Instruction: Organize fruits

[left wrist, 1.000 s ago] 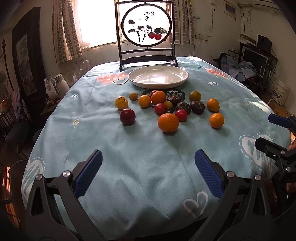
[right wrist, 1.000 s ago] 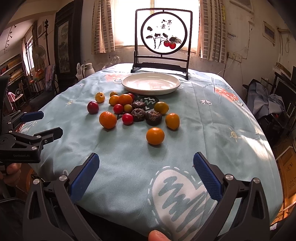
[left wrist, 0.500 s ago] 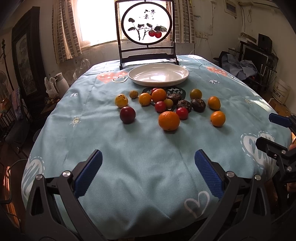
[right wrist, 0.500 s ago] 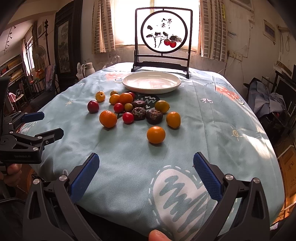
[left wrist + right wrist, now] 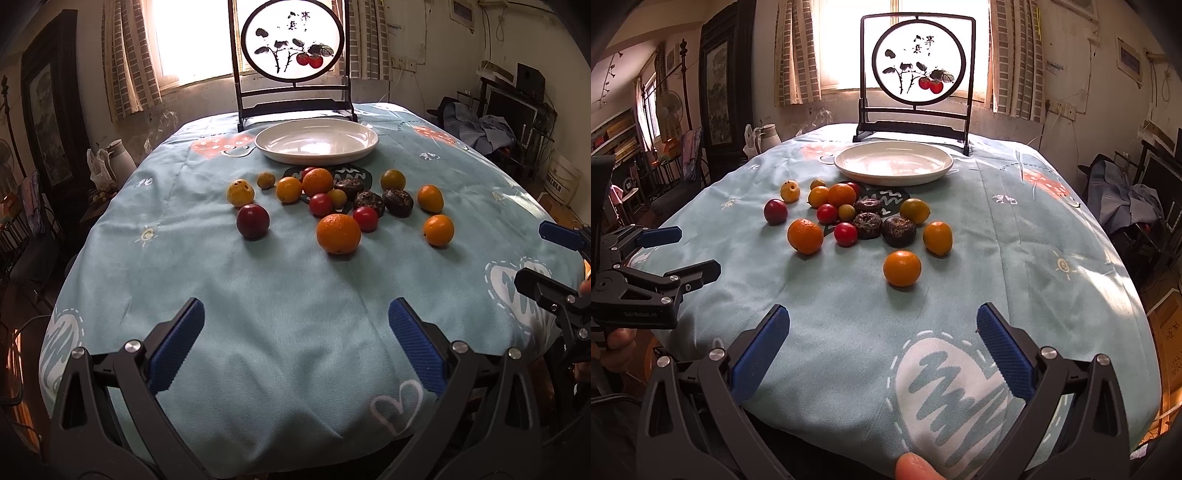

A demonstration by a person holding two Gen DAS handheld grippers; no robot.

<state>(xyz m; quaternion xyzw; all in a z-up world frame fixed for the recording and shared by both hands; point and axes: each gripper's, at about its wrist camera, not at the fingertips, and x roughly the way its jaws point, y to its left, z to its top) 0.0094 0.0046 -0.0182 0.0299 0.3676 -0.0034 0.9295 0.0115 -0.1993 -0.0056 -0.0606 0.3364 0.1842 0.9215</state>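
In the left wrist view, the left gripper [image 5: 295, 339] fills the bottom of the frame with its jaws spread wide and nothing between them, over the pale blue tablecloth [image 5: 280, 295]. The fruits [image 5: 340, 201] lie scattered at centre, just below the white plate [image 5: 354, 149] at upper centre, which holds nothing. The large orange [image 5: 338, 233] sits lowest in the cluster. The right gripper [image 5: 550, 258] shows at the right edge, jaws apart.

In the right wrist view, the right gripper [image 5: 882, 341] spans the bottom, jaws wide and empty. The fruits [image 5: 864, 218] sit centre-left, below the plate [image 5: 846, 164]. The left gripper [image 5: 683, 253] enters at the left edge, jaws parted.
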